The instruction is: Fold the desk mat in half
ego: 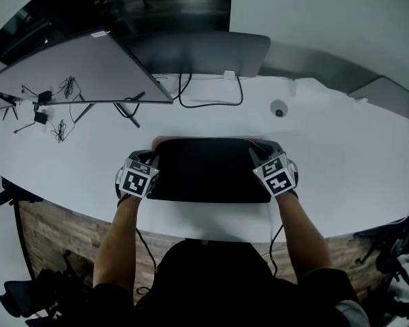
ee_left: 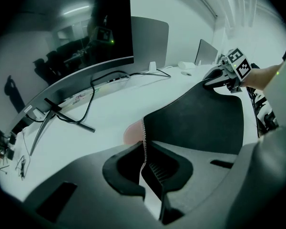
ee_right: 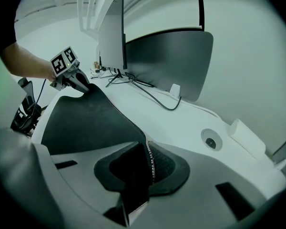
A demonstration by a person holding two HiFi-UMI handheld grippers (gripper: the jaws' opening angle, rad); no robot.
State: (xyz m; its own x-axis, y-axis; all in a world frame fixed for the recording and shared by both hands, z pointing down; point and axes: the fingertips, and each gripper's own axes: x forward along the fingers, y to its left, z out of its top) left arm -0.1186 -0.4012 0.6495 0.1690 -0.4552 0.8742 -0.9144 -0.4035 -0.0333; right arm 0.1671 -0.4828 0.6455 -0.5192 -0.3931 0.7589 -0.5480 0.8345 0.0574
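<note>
A black desk mat (ego: 204,172) with a pink underside lies on the white desk (ego: 354,162) in front of me. Its near corners are lifted, one in each gripper. My left gripper (ego: 152,161) is shut on the stitched left edge, which runs up between its jaws in the left gripper view (ee_left: 144,163). A strip of the pink underside (ee_left: 132,133) shows there. My right gripper (ego: 258,155) is shut on the right edge (ee_right: 150,163). The mat (ee_right: 86,118) sags between them. Each gripper view shows the other gripper: the right one (ee_left: 214,80) and the left one (ee_right: 81,86).
A dark monitor (ego: 198,53) stands behind the mat, with a black cable (ego: 211,103) looping on the desk. A grey panel (ego: 82,67) sits at the back left beside loose wires (ego: 54,118). A round cable hole (ego: 279,109) lies to the right.
</note>
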